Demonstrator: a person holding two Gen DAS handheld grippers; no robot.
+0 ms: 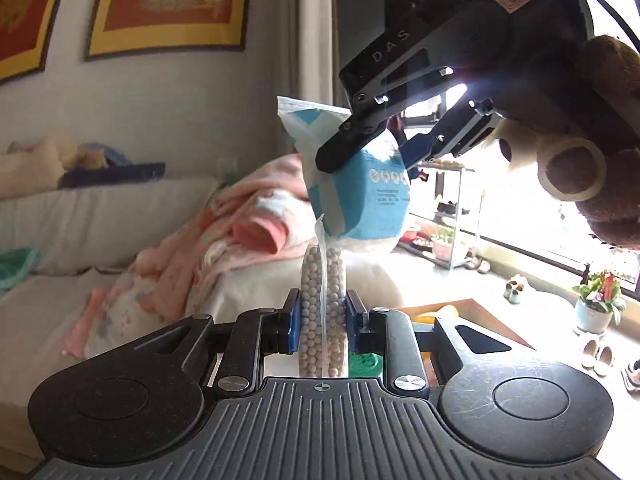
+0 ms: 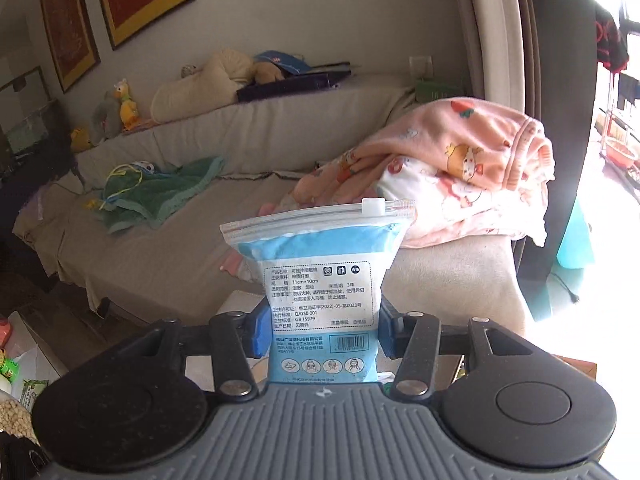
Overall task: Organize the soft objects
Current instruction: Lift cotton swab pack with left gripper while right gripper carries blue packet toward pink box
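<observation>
A beige sofa (image 2: pixel 168 256) with a pink blanket (image 2: pixel 460 184) lies behind. My left gripper (image 1: pixel 320 322) is clamped on a clear bag of small beige beads (image 1: pixel 322 312); my right gripper (image 2: pixel 320 336) clamps a blue-white zip pouch (image 2: pixel 320 288), labelled "11cm×10cm", "GB 15979". Both are lifted; I judge next comes finding their place.

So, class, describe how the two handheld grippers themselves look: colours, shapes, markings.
Both grippers, left gripper and right gripper, have black linkage arms, blue finger pads and a ribbed grey base flanked by round black discs. Seen from outside, the right one bears "DAS" lettering.
</observation>
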